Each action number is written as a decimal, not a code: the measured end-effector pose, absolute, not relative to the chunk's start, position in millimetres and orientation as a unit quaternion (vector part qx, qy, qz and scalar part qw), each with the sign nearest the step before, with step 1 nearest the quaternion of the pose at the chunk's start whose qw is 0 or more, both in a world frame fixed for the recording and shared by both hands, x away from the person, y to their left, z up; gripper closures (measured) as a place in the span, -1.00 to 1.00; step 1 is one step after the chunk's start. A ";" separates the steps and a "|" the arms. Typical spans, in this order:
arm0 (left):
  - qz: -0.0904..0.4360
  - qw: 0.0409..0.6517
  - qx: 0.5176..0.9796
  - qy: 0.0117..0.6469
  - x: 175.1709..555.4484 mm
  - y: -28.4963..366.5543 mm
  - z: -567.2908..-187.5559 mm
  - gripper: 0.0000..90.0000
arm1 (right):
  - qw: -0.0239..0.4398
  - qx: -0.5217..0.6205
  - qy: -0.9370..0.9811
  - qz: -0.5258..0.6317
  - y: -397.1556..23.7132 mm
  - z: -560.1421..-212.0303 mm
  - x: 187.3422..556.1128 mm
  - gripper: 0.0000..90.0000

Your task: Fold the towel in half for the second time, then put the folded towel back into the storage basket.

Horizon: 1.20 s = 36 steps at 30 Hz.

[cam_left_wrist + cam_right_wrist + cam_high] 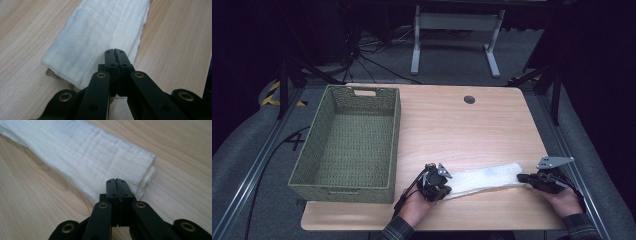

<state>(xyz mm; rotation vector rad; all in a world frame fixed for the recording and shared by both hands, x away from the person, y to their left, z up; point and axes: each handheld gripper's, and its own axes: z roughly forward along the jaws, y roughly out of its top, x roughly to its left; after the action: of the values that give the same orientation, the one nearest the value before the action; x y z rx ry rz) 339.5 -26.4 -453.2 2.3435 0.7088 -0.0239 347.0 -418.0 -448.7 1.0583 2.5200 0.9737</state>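
Observation:
A long folded white cloth lies flat on the wooden table, near its front edge. My left gripper sits at the cloth's left end and my right gripper at its right end, each held in a hand. In the left gripper view the left gripper is shut, jaws pressed together, tips over the cloth near its edge. The right gripper is shut the same way over the near edge of the cloth. No cloth shows between either pair of jaws.
A green woven basket stands empty on the table's left side. A round cable hole sits at the back of the tabletop. Beyond the table are a white desk frame and cables on the floor.

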 end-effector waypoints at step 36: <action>0.021 0.325 0.914 0.243 388.3 -75.9 -451.6 1.00 | 0.065 0.290 0.883 0.362 -338.7 -451.0 348.6 1.00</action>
<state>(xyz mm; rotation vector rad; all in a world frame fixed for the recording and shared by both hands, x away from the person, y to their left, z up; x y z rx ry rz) 388.3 -75.9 -451.6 2.3949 0.6360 0.0562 348.6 -338.7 -451.0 0.8764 2.6654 1.0912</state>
